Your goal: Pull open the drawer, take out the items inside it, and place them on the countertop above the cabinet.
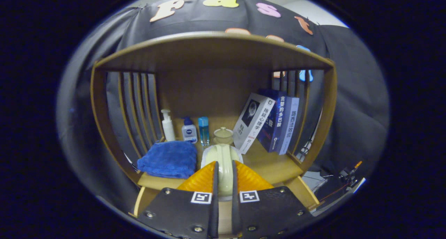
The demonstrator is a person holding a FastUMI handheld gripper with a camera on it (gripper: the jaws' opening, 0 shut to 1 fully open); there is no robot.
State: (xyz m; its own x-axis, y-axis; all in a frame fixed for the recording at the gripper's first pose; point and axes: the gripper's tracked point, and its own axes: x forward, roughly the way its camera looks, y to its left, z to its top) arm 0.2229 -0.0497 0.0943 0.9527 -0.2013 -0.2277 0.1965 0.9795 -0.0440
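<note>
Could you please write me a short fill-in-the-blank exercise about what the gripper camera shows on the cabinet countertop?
1. The gripper is shut on a pale ____.
2. The blue towel lies ____ of the fingers.
3. The books lean toward the ____.
4. Behind the towel stand ____ bottles.

Missing: cup; left; left; three

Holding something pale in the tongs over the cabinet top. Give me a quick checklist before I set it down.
1. Grip: tongs closed on the pale cream ceramic piece, both fingers against it: ok.
2. Over the wooden countertop: ok.
3. Bare wood to the right of the piece, before the leaning books: ok.
4. Clearance left: folded blue towel lies close beside: cannot tell.
5. Clearance ahead: small lidded cream jar just beyond: cannot tell.
6. Height above the surface: cannot tell.
</note>
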